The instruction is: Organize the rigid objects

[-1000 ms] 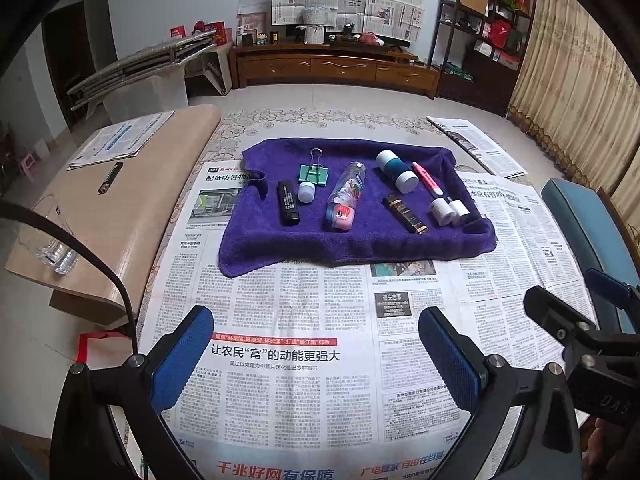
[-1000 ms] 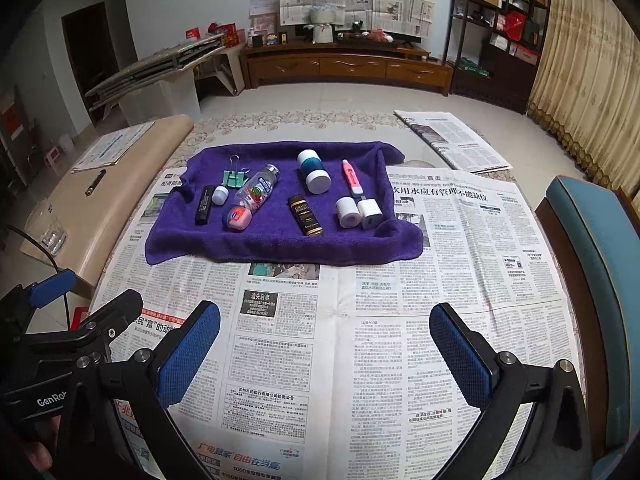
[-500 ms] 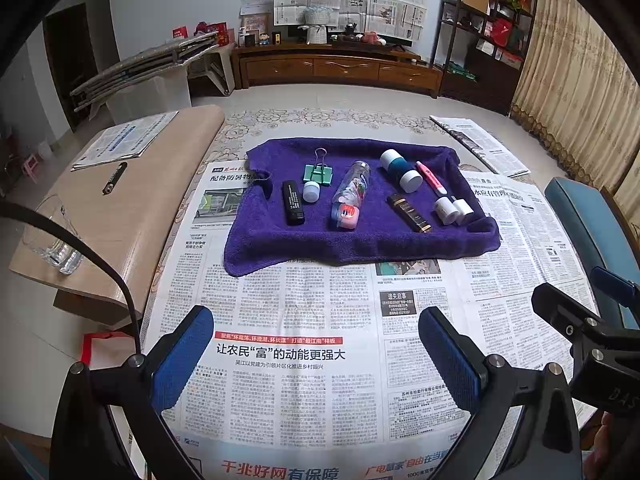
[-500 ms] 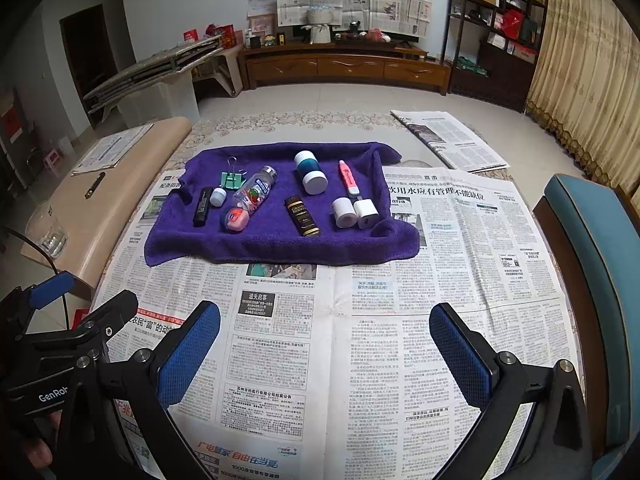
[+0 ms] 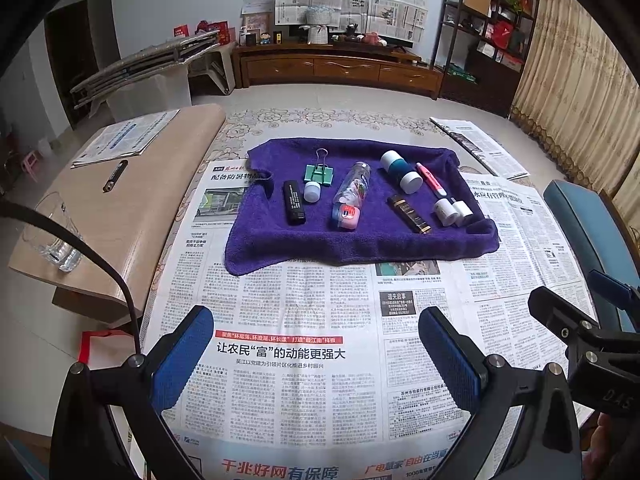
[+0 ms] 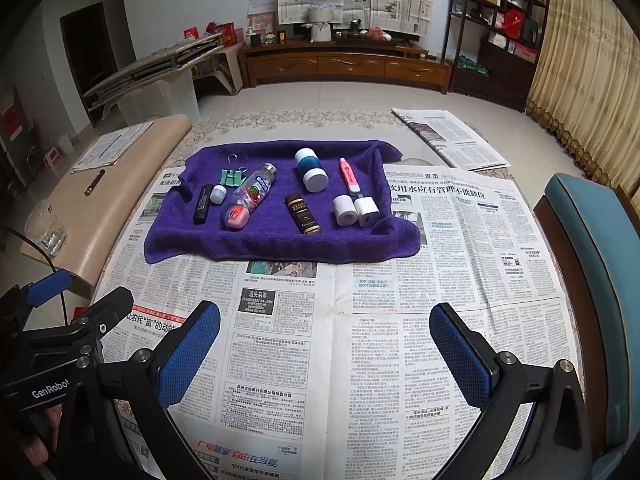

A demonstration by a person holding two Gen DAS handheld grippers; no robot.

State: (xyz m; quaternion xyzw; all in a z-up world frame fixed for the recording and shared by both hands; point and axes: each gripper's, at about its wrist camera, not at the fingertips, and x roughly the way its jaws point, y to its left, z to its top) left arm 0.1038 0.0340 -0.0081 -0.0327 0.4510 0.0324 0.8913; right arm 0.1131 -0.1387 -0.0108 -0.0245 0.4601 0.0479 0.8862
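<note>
A purple towel (image 5: 360, 240) (image 6: 280, 240) lies on the newspaper-covered table and carries several small objects: a black tube (image 5: 294, 202), a small white cap (image 5: 312, 191), a green binder clip (image 5: 319, 174), a clear bottle (image 5: 352, 194) with a pink end, a teal-and-white jar (image 5: 401, 171), a pink highlighter (image 5: 431, 179), a dark gold-lettered tube (image 5: 409, 214) and two white cylinders (image 5: 452, 211). My left gripper (image 5: 316, 356) is open and empty, well short of the towel. My right gripper (image 6: 325, 354) is open and empty, also short of the towel (image 6: 280, 240).
A beige bench (image 5: 120, 184) at the left holds a glass (image 5: 52, 236), a pen (image 5: 115, 176) and papers. A blue chair (image 6: 600, 280) stands at the right. More newspaper (image 6: 448, 140) lies on the floor behind. The other gripper shows in each view's lower corner.
Both grippers have drawn back slightly from the towel and stay open. The objects on the towel have not moved.
</note>
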